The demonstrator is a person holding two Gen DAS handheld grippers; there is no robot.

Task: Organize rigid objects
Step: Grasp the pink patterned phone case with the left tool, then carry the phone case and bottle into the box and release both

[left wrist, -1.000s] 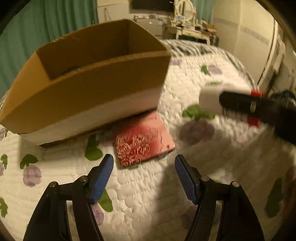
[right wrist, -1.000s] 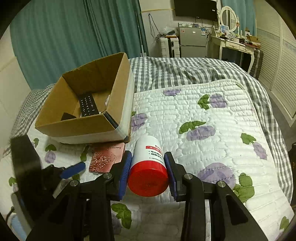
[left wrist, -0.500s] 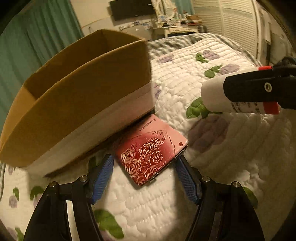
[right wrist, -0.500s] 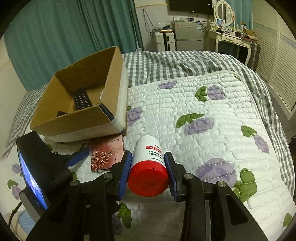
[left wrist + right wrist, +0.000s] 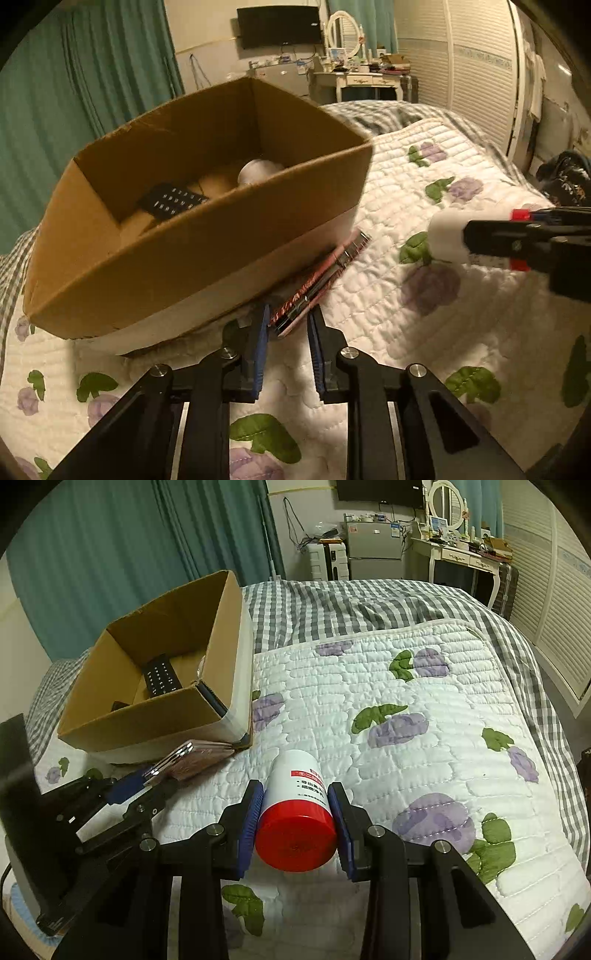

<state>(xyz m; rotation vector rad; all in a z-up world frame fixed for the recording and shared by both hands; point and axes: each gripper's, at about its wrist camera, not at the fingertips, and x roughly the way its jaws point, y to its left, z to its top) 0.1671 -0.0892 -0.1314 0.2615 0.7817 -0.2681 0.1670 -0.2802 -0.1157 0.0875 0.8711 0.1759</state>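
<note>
My left gripper (image 5: pixel 286 325) is shut on the near edge of a flat red rose-patterned case (image 5: pixel 325 275), tilted on its edge against the cardboard box (image 5: pixel 207 243). The case (image 5: pixel 192 760) and left gripper (image 5: pixel 147 782) also show in the right wrist view. My right gripper (image 5: pixel 295 805) is shut on a white bottle with a red cap (image 5: pixel 295 808), held above the quilt; the bottle shows in the left wrist view (image 5: pixel 447 240). The box (image 5: pixel 122 723) holds a black remote (image 5: pixel 160 674) and a pale round object (image 5: pixel 258 170).
A white quilt with purple flowers (image 5: pixel 388 720) covers the bed over a grey checked blanket (image 5: pixel 351 605). Teal curtains (image 5: pixel 129 546), a small fridge (image 5: pixel 373 550) and a white dressing table (image 5: pixel 465 554) stand beyond the bed.
My left gripper has closed on the red case, which now stands on its edge instead of lying flat. The right gripper still holds the bottle, moved little.
</note>
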